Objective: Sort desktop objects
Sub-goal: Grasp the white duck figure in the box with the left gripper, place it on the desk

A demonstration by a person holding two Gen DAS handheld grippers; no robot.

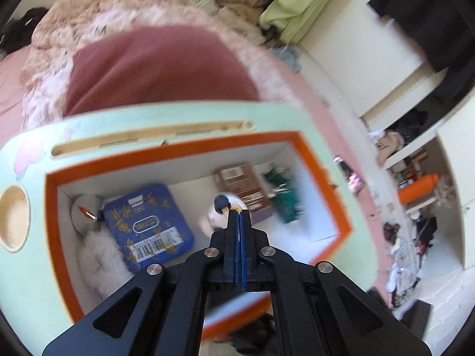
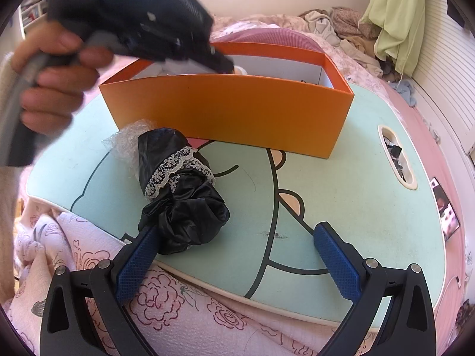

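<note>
Over the orange box (image 1: 196,151) on the mint table (image 2: 356,195), two tools at work.
Left of the box's white inside lies a fluffy white item (image 1: 98,261), then a blue packet (image 1: 148,225); the left tool (image 1: 239,212) hangs clenched beside a panda figure (image 1: 218,210). Before the box, the black lace-trimmed bundle (image 2: 181,195) touches the released right tool (image 2: 234,240).

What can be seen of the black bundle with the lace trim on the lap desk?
The black bundle is glossy, crumpled fabric, bunched into a lumpy roll with a white lace band around its middle. It lies on its side on the mint lap desk, in front of the orange box. Clear bubble wrap sits against its far end. The open right gripper frames its near end; whether the left finger touches it is unclear.
</note>
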